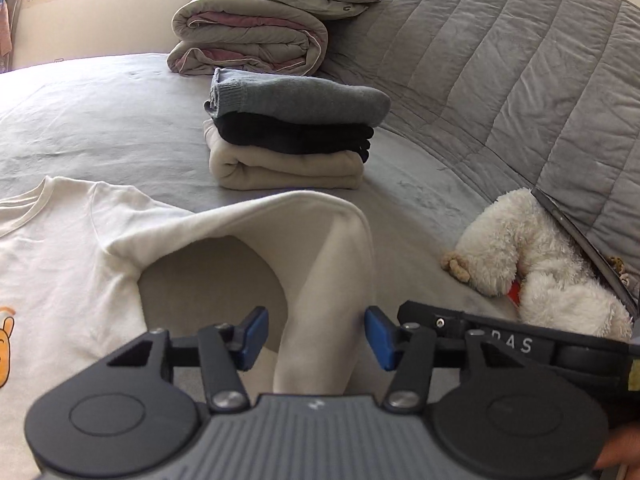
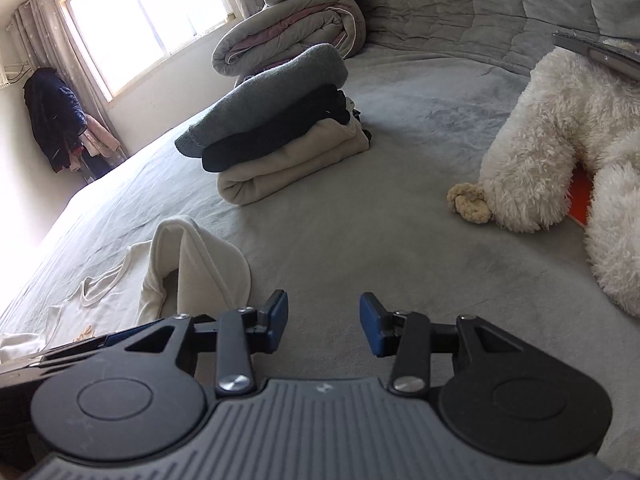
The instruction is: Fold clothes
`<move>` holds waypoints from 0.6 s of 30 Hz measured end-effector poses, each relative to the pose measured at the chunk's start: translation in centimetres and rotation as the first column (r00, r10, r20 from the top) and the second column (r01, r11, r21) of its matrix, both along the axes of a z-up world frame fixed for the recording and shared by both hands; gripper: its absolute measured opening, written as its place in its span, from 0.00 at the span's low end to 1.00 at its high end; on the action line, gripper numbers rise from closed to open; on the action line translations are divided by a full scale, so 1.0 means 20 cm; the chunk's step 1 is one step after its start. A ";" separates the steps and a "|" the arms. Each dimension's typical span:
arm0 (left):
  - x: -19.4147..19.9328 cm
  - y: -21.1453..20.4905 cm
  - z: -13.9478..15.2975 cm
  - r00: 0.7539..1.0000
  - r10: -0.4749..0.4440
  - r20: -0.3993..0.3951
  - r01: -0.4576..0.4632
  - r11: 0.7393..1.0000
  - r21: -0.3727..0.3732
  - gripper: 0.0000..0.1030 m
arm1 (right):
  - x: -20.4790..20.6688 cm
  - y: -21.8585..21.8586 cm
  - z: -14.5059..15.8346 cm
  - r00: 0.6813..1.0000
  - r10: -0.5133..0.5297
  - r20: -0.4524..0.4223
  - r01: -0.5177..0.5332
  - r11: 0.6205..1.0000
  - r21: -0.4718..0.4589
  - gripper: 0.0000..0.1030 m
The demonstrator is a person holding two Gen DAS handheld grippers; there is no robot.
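The white sweatshirt (image 1: pixel 60 264) lies spread flat on the grey bedspread (image 1: pixel 120 120), neckline toward the far side, an orange print at its left edge. Its sleeve (image 1: pixel 320 280) arches up off the bed and comes down between the fingers of the left gripper (image 1: pixel 316 334); the blue pads (image 1: pixel 256 330) stand partly apart on either side of the cloth, and no pad is seen pressing on it. The right gripper (image 2: pixel 323 326) hovers over bare bedspread just right of the raised sleeve, its jaws partly apart with nothing between them. Beyond both, a stack of folded clothes (image 1: pixel 288 132) sits on the bed: grey on top, black in the middle, cream beneath. A white plush toy (image 2: pixel 560 140) lies to the right.
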State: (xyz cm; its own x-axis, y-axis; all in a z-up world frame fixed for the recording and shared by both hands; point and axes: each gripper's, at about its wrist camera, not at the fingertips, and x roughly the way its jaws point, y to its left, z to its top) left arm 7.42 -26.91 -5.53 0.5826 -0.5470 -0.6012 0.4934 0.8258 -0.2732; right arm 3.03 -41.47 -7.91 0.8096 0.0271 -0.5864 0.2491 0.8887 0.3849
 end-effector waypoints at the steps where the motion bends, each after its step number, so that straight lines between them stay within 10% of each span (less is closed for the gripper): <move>1: 0.02 0.00 0.00 1.000 0.004 -0.007 -0.004 1.000 -0.017 0.36 | 0.00 0.00 0.00 1.000 0.004 -0.002 -0.004 1.000 0.002 0.43; 3: 0.05 0.04 -0.01 0.999 0.017 -0.033 -0.018 0.998 -0.053 0.15 | 0.01 0.02 -0.01 1.000 0.019 -0.004 -0.019 1.000 0.005 0.43; 18: 0.10 0.68 -0.10 0.945 0.276 -0.175 -0.302 0.942 -0.148 0.12 | 0.14 0.21 -0.05 0.987 0.157 -0.019 -0.155 0.986 0.067 0.43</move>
State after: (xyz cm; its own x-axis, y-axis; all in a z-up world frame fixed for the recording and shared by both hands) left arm 9.48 -13.24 -7.53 0.6415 -0.4705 -0.6060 0.1834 0.8610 -0.4744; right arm 5.92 -37.36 -8.84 0.7782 0.1908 -0.5983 0.1193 0.8904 0.4392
